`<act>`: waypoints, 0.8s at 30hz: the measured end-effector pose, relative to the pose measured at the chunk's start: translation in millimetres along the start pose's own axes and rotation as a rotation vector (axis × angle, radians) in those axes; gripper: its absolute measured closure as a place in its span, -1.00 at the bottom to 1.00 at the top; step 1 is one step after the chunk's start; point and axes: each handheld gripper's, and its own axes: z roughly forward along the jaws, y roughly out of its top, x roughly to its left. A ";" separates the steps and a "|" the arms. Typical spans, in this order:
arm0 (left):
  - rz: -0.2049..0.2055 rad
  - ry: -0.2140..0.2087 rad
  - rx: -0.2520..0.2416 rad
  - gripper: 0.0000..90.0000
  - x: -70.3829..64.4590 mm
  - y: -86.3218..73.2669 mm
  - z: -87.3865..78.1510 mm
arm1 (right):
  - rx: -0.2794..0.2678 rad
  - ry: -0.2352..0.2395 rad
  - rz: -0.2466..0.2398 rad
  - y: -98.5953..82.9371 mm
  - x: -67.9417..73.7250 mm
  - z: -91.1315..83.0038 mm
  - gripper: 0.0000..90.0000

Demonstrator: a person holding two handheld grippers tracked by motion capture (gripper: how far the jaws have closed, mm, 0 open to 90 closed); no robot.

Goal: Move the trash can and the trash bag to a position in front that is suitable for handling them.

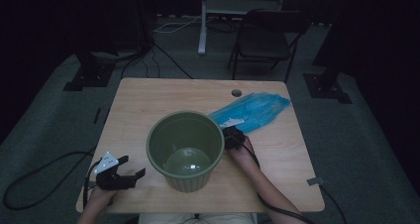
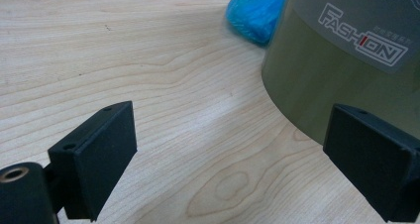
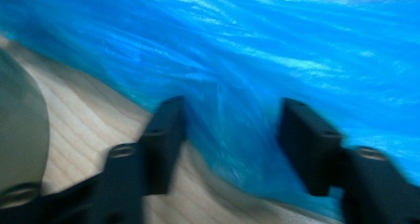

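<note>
An olive-green plastic bin (image 1: pixel 184 149) stands upright and empty in the middle of the wooden table (image 1: pixel 148 97). Behind it to the right lies a crumpled blue plastic bag (image 1: pixel 255 110). My left gripper (image 1: pixel 124 177) rests near the front left edge, open, just left of the bin. In the left gripper view its jaws (image 2: pixel 230 130) are spread wide over bare wood, the bin's wall (image 2: pixel 346 60) at the right and the bag (image 2: pixel 255 11) beyond. My right gripper (image 1: pixel 232 135) is at the bag's near end; its jaws (image 3: pixel 230 120) stand open on either side of a fold of the bag (image 3: pixel 272 50).
A cable hole (image 1: pixel 236 92) sits near the table's far edge. A folding chair (image 1: pixel 265 35) and a white stand (image 1: pixel 203 21) are on the floor behind. Cables (image 1: pixel 29 179) trail over the floor at left. The bin's side (image 3: pixel 20 125) is close to the right gripper.
</note>
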 end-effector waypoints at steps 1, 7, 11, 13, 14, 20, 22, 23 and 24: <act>0.002 0.000 0.001 -0.85 -0.3 -0.1 0.1 | -0.007 -0.009 0.009 -0.2 -0.9 0.1 0.31; 0.002 -0.003 0.002 -0.85 -1.3 -0.1 0.9 | -0.017 -0.048 0.047 1.7 -11.8 1.9 0.91; -0.003 -0.003 0.000 -0.85 -0.5 0.0 0.5 | -0.018 -0.052 0.068 -0.2 -21.5 -0.4 0.94; -0.004 -0.001 0.000 -0.85 0.3 0.2 0.6 | -0.024 -0.045 0.085 -5.7 -33.6 -9.7 0.95; -0.005 -0.001 -0.002 -0.85 0.2 0.4 0.5 | -0.025 -0.045 0.091 -8.0 -38.0 -13.9 0.95; 0.003 0.000 -0.003 -0.85 -1.8 1.6 0.3 | -0.029 -0.001 0.124 -25.5 -65.0 -47.2 0.95; 0.003 0.001 -0.003 -0.85 -1.9 1.8 0.7 | -0.022 0.016 0.115 -32.2 -71.5 -58.3 0.95; 0.002 0.002 -0.003 -0.85 -2.1 1.9 1.1 | -0.024 0.010 0.111 -35.9 -73.6 -63.7 0.95; 0.002 0.000 -0.003 -0.85 -2.2 1.9 1.4 | -0.019 0.012 0.107 -39.6 -76.4 -69.1 0.95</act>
